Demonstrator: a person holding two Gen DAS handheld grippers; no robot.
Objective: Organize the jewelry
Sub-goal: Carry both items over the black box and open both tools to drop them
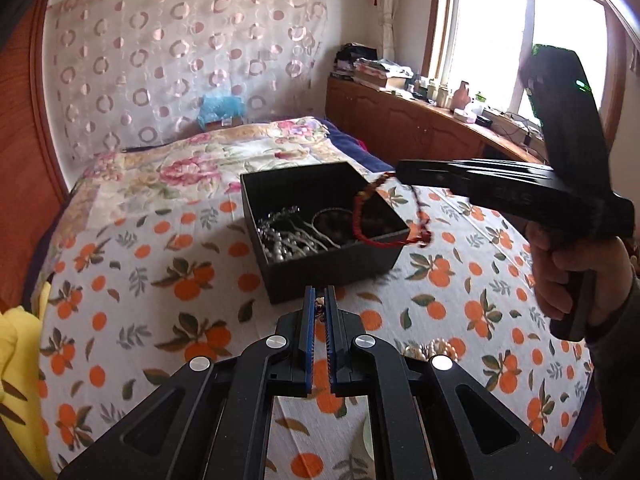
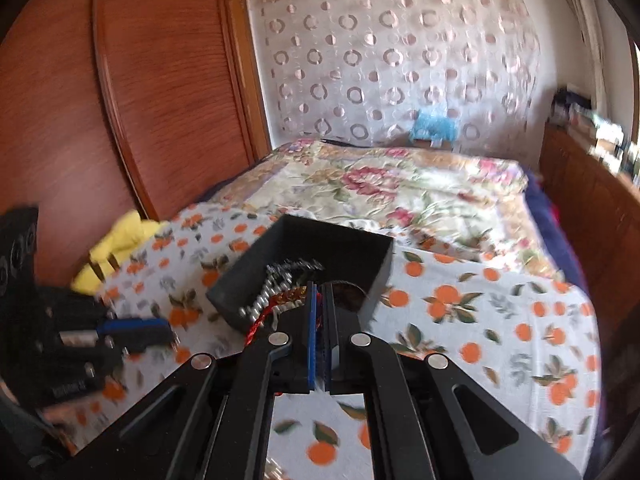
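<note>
A black open box [image 1: 332, 276] sits on the orange-print bedspread [image 1: 160, 272] and holds silver chains [image 1: 288, 240] and a dark beaded ring. In the left wrist view my right gripper [image 1: 398, 174], held by a hand, hovers over the box's right side. It is shut on a red braided bracelet [image 1: 382, 243] that dangles over the rim. The right wrist view shows that gripper [image 2: 320, 286] pinching the red bracelet [image 2: 256, 326] above the box [image 2: 320, 236]. My left gripper [image 1: 319, 292] is just in front of the box, shut on a small beaded piece [image 1: 320, 304]. It also appears at the left [image 2: 170, 330].
Pale beads [image 1: 434, 350] lie on the spread to the right of my left gripper. A yellow cloth [image 1: 16, 352] lies at the bed's left edge by the wooden headboard [image 2: 140, 100]. A floral quilt [image 1: 192, 164] lies beyond the box. A cluttered wooden cabinet [image 1: 400, 120] runs under the window.
</note>
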